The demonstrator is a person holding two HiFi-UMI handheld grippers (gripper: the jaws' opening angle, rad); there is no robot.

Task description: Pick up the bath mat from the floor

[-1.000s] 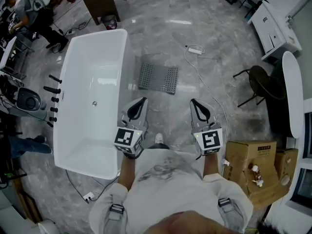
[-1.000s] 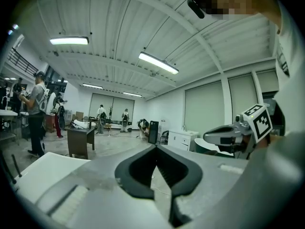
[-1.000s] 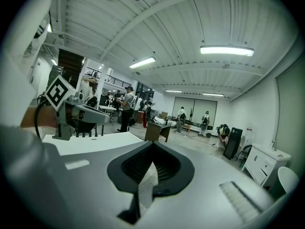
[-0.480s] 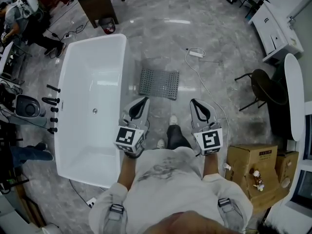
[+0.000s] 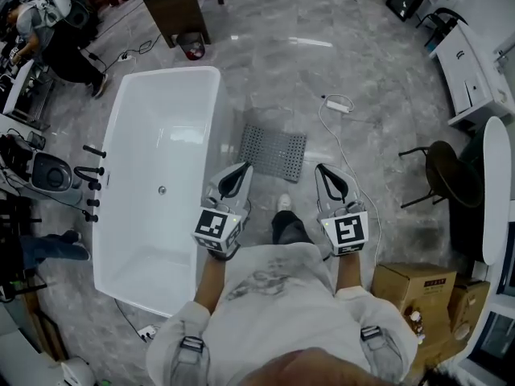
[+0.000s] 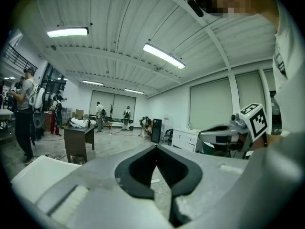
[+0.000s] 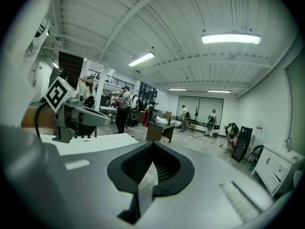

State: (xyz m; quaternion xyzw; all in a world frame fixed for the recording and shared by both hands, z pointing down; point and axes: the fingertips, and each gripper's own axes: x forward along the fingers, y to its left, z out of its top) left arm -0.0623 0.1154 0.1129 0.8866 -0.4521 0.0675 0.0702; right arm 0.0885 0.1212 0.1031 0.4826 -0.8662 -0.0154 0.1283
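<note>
The grey perforated bath mat (image 5: 273,152) lies flat on the marble floor beside the white bathtub (image 5: 135,215). Both grippers are held out level in front of the person, above the mat's near edge in the head view. My left gripper (image 5: 242,167) is shut and empty, over the mat's near left corner. My right gripper (image 5: 321,168) is shut and empty too, just right of the mat's near right corner. The left gripper view shows its jaws (image 6: 156,148) meeting, with the right gripper (image 6: 228,135) beside them. In the right gripper view the jaws (image 7: 152,143) also meet.
A white cable with an adapter (image 5: 338,104) runs over the floor right of the mat. A cardboard box (image 5: 412,293) and a black chair (image 5: 453,172) stand at the right. A dark table (image 5: 179,5), a red bin (image 5: 193,45) and people are at the back left.
The person has walked forward: the mat and the tub have come nearer to both grippers, a foot now shows between them. Both grippers stay shut and level.
</note>
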